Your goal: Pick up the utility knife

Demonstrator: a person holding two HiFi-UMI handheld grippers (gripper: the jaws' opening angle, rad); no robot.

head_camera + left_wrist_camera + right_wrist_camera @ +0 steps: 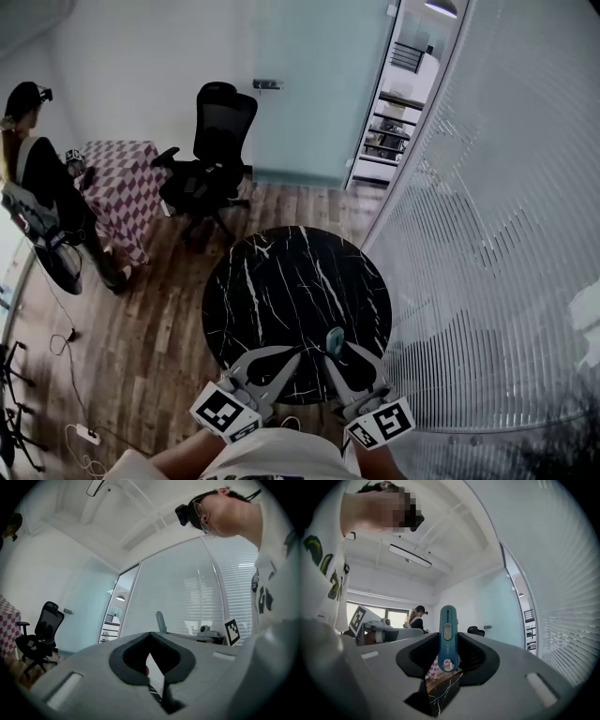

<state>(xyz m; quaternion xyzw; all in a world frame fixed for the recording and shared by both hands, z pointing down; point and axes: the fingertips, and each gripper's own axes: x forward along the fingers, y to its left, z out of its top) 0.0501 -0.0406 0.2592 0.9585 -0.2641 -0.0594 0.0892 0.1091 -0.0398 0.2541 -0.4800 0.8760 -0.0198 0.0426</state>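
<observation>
Two grippers held over near rim of round black marble table (pixel 291 281). Left gripper (pixel 296 353): jaws closed together, nothing between them. Right gripper (pixel 338 352): clamped on teal utility knife (pixel 448 637), which stands upright between pads and appears clear of tabletop. Pick-up looks done; nothing more seems left. Tabletop glossy, white-veined. Room: second person (pixel 37 178) far left, checked tablecloth (pixel 122 178), black office chair (pixel 211 150), frosted glass door (pixel 319 84), slatted blinds (pixel 487 234) at right; wood floor (pixel 141 319).

The left gripper (pixel 150 634) fills the lower half, its jaws together at the tips and holding nothing. At 9 o'clock stands a black office chair (pixel 43 632); at 3 o'clock a marker cube (pixel 231 631); at 1 o'clock a person (pixel 234 513) leans over
</observation>
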